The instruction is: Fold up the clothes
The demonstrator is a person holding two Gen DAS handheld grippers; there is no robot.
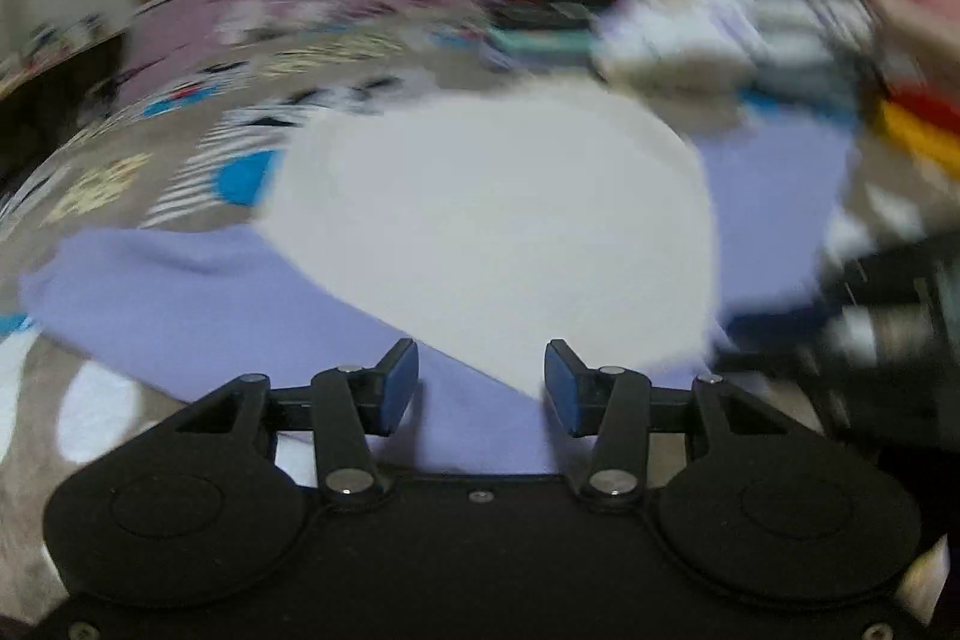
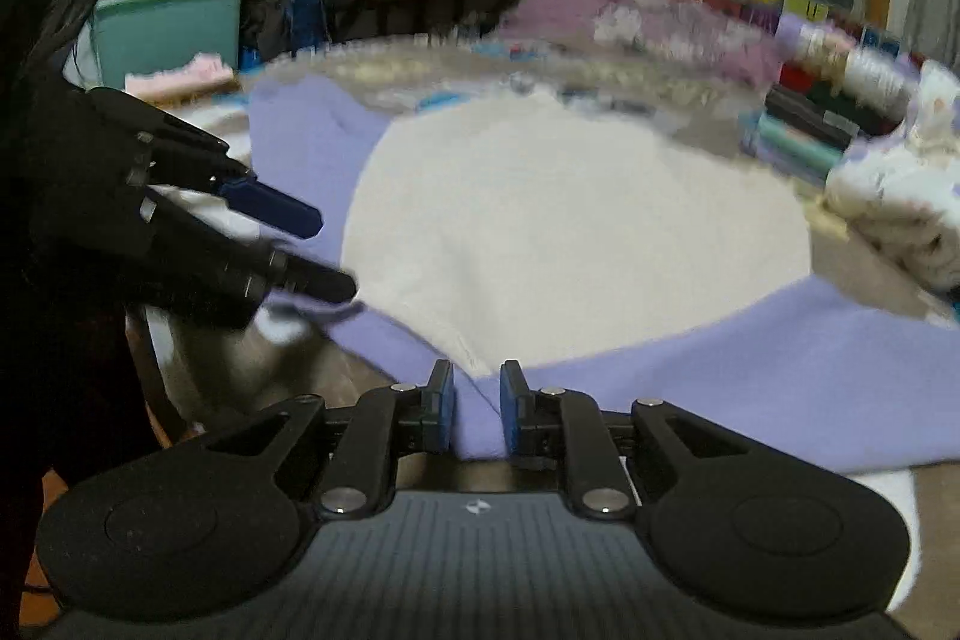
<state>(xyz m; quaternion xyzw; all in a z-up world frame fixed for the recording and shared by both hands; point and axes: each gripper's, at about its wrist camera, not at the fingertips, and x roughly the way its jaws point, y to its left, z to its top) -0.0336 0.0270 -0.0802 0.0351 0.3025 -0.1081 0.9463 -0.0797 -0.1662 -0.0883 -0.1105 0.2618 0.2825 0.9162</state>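
Right claw point(image 2: 475, 415) clamped on lavender hem of white-and-lavender shirt point(image 2: 570, 232) | left claw point(image 1: 480, 388) apart, empty, above shirt | folded clothes stack point(image 2: 900, 196) beside, on patterned blanket point(image 1: 138, 172)

2 wrist views, close, angled down, sharing garment point(image 1: 492, 232)

The garment point(image 2: 570, 232) lies spread on the bed point(image 1: 120, 172); folded clothes point(image 2: 900, 196) stacked to its right.

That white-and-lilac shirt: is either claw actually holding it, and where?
The right claw pinches the shirt's lilac edge; the left claw stands open.
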